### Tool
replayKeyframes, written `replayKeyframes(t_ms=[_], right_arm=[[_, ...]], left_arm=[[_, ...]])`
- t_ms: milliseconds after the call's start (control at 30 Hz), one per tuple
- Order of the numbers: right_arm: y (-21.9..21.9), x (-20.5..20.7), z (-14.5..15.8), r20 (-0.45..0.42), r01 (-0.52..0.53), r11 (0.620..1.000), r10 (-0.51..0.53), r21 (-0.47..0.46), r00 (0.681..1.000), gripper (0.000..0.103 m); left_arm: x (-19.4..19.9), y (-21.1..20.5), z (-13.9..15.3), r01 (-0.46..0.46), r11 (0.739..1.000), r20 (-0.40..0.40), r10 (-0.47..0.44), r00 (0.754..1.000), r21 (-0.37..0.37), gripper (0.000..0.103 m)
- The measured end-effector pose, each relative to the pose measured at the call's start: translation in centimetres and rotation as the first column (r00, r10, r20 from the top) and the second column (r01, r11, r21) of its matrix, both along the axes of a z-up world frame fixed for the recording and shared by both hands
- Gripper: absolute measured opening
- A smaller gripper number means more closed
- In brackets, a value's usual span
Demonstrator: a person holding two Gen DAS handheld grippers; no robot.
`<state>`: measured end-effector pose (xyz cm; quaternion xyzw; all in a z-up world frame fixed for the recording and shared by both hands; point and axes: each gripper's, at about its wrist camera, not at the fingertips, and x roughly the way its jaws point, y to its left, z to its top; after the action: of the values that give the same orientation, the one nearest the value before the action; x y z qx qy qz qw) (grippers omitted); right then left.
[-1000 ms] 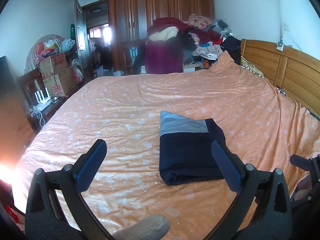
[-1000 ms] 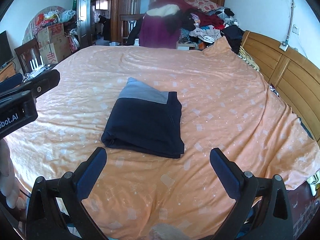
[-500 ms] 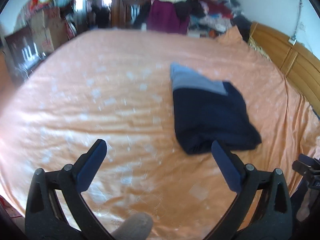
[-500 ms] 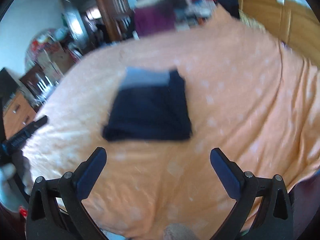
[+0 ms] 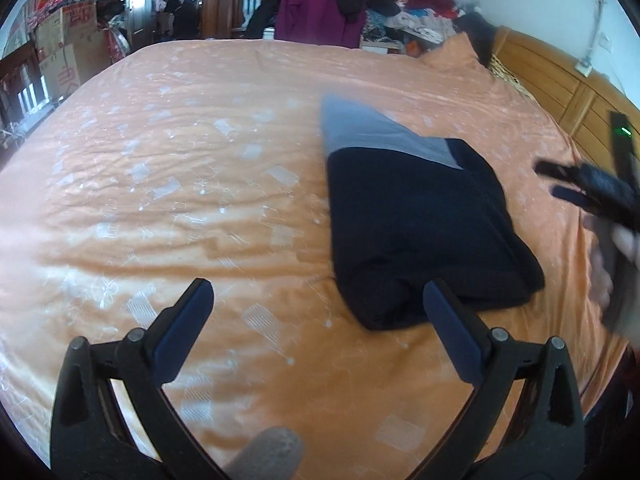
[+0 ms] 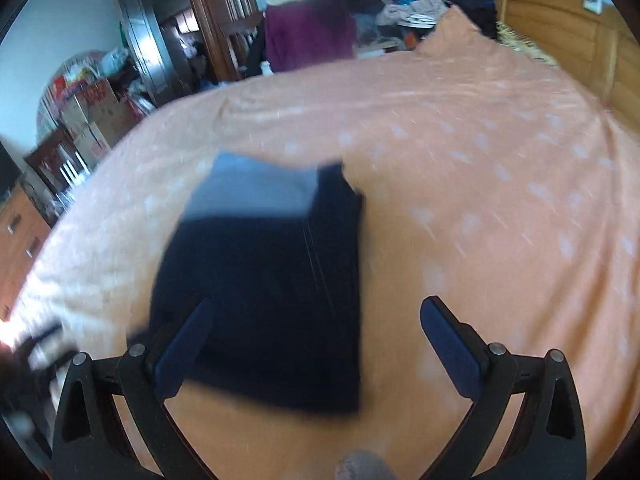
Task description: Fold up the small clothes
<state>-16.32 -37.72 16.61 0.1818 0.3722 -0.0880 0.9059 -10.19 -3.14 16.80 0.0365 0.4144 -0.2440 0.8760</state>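
Observation:
A folded dark navy garment (image 5: 416, 224) with a light blue-grey band at its far end lies flat on the orange bedspread (image 5: 180, 184). My left gripper (image 5: 320, 328) is open and empty, low over the bed just left of the garment's near corner. My right gripper (image 6: 316, 340) is open and empty, close above the garment (image 6: 272, 280), its left finger over the near edge. That view is motion-blurred. The right gripper also shows at the right edge of the left wrist view (image 5: 592, 192).
A wooden headboard (image 5: 560, 80) runs along the right side. A pile of clothes (image 5: 360, 0) and a wardrobe stand beyond the bed's far end. Cardboard boxes (image 5: 64, 52) and a low cabinet sit at the left.
Both grippers have moved down and forward toward the folded garment, which now looms larger. The garment has not moved. Both stay open.

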Motion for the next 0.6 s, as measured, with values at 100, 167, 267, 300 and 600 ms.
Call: replayKeyframes(t_ms=[100,167,267,300,600], right_arm=[[-3.2,5.5,-2.4,-0.004,-0.016,0.994,0.017,0.112,1.0,0.083],[-4.5,7.9,-4.2,-0.019,-0.023,0.985,0.026,0.172,0.999,0.071],[-6.2,10.0,-7.0,-0.024,-0.001,0.97,0.007,0.244,1.0,0.066],[-6.5,10.3,-8.0,-0.034,0.007,0.963,0.003,0.271,0.999,0.065],[-6.5,9.4,-7.7,0.0,-0.012,0.971,0.012,0.24,1.0,0.062]], left_arm=[[1.2,0.9,-0.6,-0.02,1.0,-0.015,0.02,1.0,-0.008,0.103],[1.9,1.2,-1.0,-0.022,1.0,-0.023,0.022,0.999,-0.009,0.103],[2.7,1.2,-1.7,-0.018,1.0,-0.032,0.018,0.999,-0.007,0.103],[2.8,1.0,-1.9,-0.015,1.0,-0.039,0.015,0.999,-0.009,0.103],[1.9,0.2,-0.6,0.042,0.998,-0.002,-0.042,0.999,-0.038,0.103]])
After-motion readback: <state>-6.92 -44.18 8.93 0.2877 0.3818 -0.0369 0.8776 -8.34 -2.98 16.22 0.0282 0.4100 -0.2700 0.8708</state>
